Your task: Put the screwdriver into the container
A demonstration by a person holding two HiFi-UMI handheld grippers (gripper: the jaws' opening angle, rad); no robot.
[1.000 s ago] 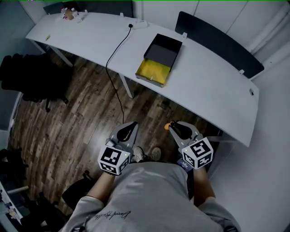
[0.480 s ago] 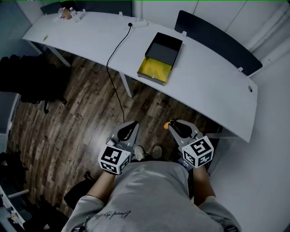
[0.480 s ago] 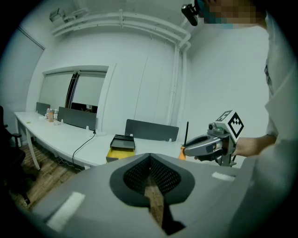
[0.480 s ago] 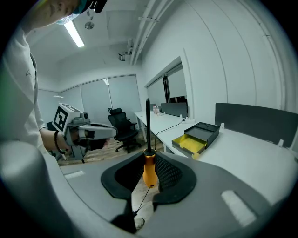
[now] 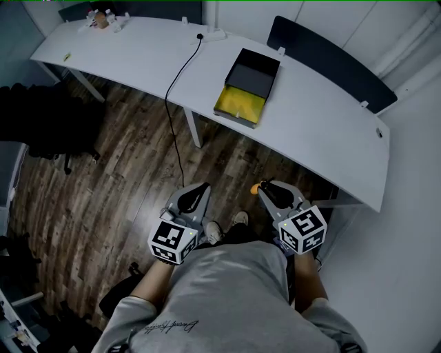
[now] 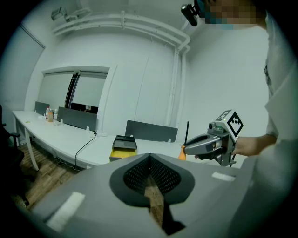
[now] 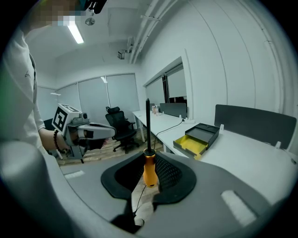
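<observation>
The screwdriver (image 7: 148, 170) has an orange handle and a dark shaft that stands upright. My right gripper (image 7: 149, 162) is shut on the handle. In the head view the handle (image 5: 255, 187) shows at the tips of the right gripper (image 5: 266, 188), above the wooden floor in front of the table. The container (image 5: 247, 86) is a black box with a yellow tray drawn out, lying on the white table (image 5: 324, 131); it also shows as a small box (image 7: 198, 137) ahead. My left gripper (image 5: 200, 189) hangs beside the right one, shut with nothing in it (image 6: 150, 158).
A black cable (image 5: 176, 83) runs from a socket on the table down to the floor. Dark divider panels (image 5: 331, 65) stand along the table's far edge. A black office chair (image 5: 41, 124) stands on the left. Small bottles (image 5: 103, 17) sit at the table's far left end.
Both grippers have edged forward toward the table as the person steps. The screwdriver stays held in the right gripper.
</observation>
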